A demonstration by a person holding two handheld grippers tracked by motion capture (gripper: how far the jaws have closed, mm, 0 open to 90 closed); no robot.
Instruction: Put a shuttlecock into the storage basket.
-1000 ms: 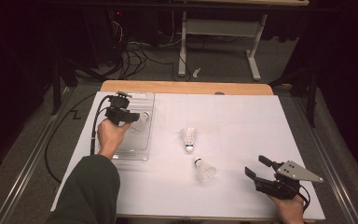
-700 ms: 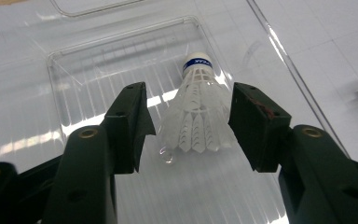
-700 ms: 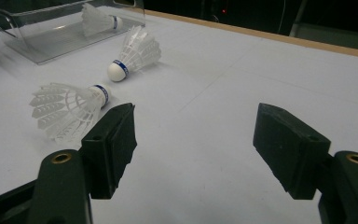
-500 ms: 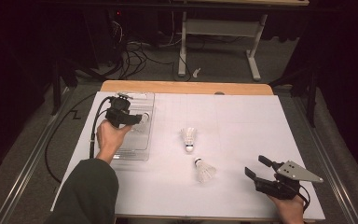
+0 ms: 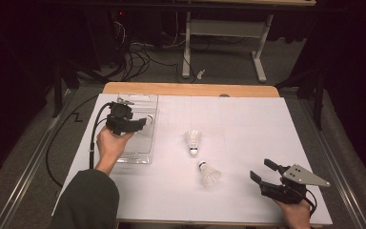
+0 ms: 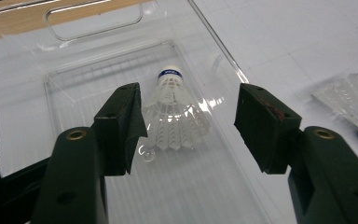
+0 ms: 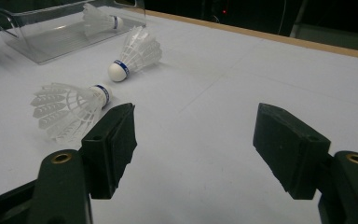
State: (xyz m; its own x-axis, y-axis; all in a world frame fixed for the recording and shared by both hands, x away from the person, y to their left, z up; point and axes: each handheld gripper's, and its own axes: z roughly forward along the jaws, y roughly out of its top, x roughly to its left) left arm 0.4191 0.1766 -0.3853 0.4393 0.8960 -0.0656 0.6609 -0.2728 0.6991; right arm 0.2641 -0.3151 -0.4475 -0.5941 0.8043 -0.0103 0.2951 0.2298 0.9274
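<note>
Count: three shuttlecocks, one clear plastic tray (image 5: pixel 124 156), two grippers.

One shuttlecock (image 6: pixel 175 114) lies on its side inside the tray, cork pointing toward the tray's handle end. The tray sits at the left edge of the table (image 5: pixel 248 124), toward the far left corner. The other two lie on the bare white surface near the table's middle: the farther shuttlecock (image 5: pixel 192 141) with its cork toward the near edge, the nearer shuttlecock (image 5: pixel 208 173) just beyond it toward the near edge, its skirt toward that edge. They are near each other but apart.

Left gripper (image 6: pixel 189 121): jaws wide open, holding nothing. It hovers over the tray, and in its own view the tray's shuttlecock lies between the two jaw pads, touching neither.

Right gripper (image 7: pixel 193 140): jaws wide open, empty, at the near right corner of the table. In its own view the nearer shuttlecock lies just beside its left jaw, not touching.

Change against the earlier frames: the left gripper remains over the tray with little shift; the right gripper and both loose shuttlecocks stand where they were.
</note>
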